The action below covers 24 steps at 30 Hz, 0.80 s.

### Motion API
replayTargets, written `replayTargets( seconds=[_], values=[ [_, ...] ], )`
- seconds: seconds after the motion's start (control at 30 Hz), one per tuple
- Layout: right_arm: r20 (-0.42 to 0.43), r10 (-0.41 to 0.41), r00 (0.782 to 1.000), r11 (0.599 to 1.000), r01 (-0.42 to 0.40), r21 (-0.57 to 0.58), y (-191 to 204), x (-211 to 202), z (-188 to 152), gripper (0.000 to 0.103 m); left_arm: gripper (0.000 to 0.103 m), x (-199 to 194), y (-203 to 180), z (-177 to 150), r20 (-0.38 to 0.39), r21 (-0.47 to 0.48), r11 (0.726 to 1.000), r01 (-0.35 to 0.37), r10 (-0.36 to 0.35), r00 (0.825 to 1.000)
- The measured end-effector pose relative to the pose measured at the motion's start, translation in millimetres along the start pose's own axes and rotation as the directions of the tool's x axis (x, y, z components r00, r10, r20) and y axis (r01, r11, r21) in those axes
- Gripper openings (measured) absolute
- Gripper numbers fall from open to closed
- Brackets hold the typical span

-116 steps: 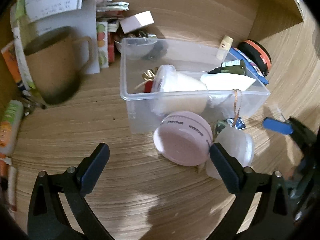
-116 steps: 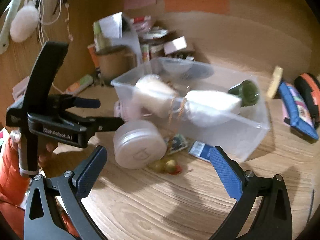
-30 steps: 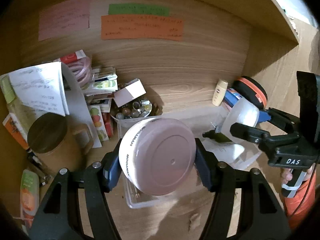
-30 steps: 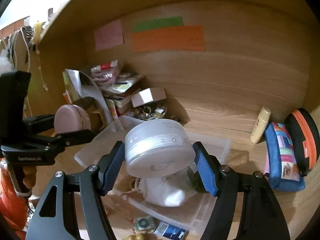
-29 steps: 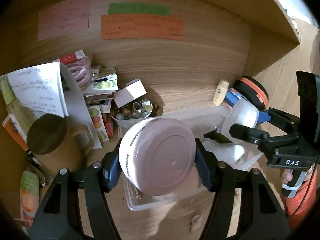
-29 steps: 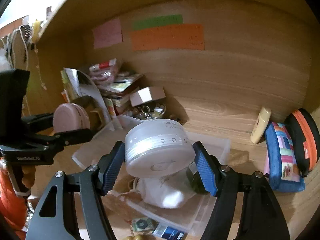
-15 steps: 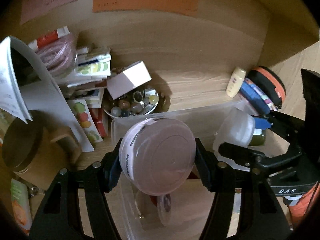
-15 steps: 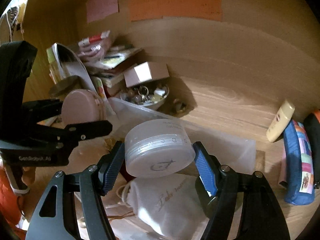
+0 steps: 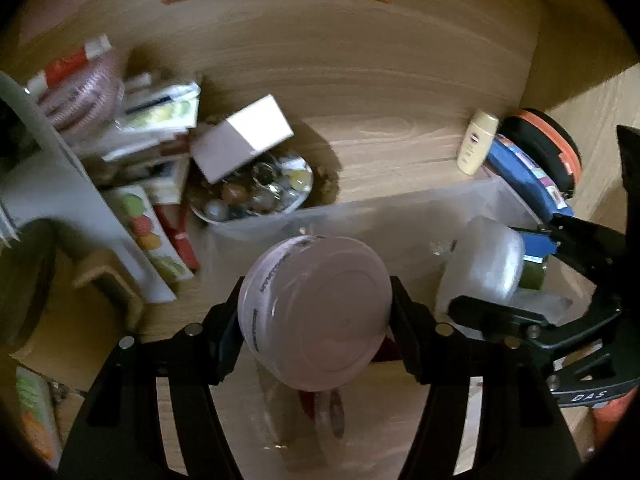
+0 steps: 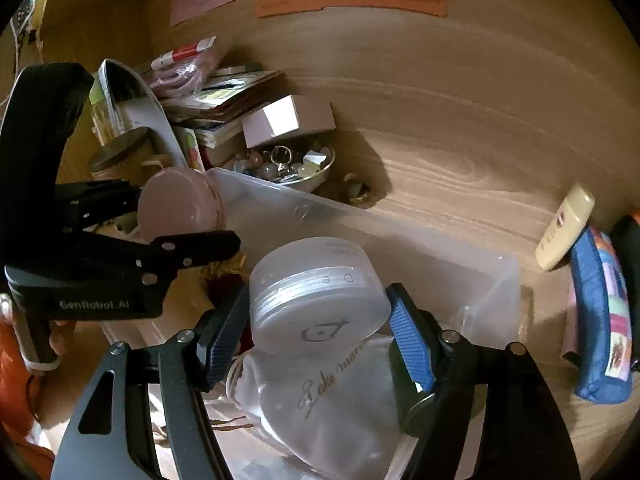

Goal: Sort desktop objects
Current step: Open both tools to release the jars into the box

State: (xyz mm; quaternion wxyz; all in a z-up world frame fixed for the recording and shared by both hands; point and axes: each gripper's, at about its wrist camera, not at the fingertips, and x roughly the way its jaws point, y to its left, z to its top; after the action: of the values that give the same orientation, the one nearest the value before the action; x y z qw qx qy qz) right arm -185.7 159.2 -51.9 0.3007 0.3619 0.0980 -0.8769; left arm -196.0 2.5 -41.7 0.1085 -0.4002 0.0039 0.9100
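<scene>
My left gripper [image 9: 316,312] is shut on a round pink jar [image 9: 316,312] and holds it over the left part of the clear plastic bin [image 9: 360,216]. The pink jar also shows in the right wrist view [image 10: 180,204]. My right gripper [image 10: 320,312] is shut on a round frosted white jar [image 10: 316,292] over the right part of the bin [image 10: 460,248]. That jar also shows in the left wrist view [image 9: 484,264]. Under it in the bin lies a white drawstring pouch [image 10: 328,404] with gold script.
A bowl of stones and rings [image 9: 256,192] and a white box [image 9: 240,140] sit behind the bin. Books and packets [image 9: 152,120] are stacked at the left by a brown mug [image 9: 28,280]. A cream tube [image 10: 564,228], a blue pouch [image 10: 600,312] and an orange-rimmed case [image 9: 548,156] lie at the right.
Both grippers have tilted down and moved lower toward the bin, each still holding its jar. The bin's contents now fill more of both views.
</scene>
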Motion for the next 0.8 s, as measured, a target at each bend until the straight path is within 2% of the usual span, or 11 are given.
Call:
replayTargets(
  seconds=[0.03, 0.23, 0.53, 0.67, 0.7, 0.8],
  values=[
    [-0.001, 0.0, 1.0, 1.0, 0.0, -0.001, 0.4, -0.2, -1.0, 0.066, 0.064, 1.7, 0.3, -0.3, -0.009, -0.004, 1.0, 0.014, -0.014, 1.0],
    [-0.026, -0.025, 0.999, 0.999, 0.024, -0.039, 6.3, 4.8, -4.8, 0.066, 0.064, 3.3, -6.3, -2.3, -0.005, 0.027, 1.0, -0.015, 0.015, 1.0],
    [-0.006, -0.03, 1.0, 0.999, 0.03, -0.037, 7.1, 1.5, -5.5, 0.067, 0.065, 3.5, -12.4, -6.3, -0.004, 0.048, 0.998, -0.031, 0.032, 0.999],
    [0.022, -0.045, 0.999, 0.998, 0.046, -0.031, 7.5, -3.9, -3.9, 0.076, 0.071, -3.7, -9.3, -6.2, 0.023, 0.028, 0.999, -0.026, 0.026, 0.999],
    [0.032, -0.051, 0.998, 0.998, 0.052, -0.027, 7.1, -5.4, -3.2, 0.081, 0.077, -5.9, -9.1, -6.1, 0.034, 0.026, 0.999, -0.04, 0.039, 0.999],
    [0.044, -0.048, 0.998, 0.999, 0.048, -0.014, 4.1, -8.4, -1.0, 0.082, 0.082, -13.1, -7.1, -6.4, 0.061, 0.022, 0.999, -0.044, 0.042, 0.997]
  ],
)
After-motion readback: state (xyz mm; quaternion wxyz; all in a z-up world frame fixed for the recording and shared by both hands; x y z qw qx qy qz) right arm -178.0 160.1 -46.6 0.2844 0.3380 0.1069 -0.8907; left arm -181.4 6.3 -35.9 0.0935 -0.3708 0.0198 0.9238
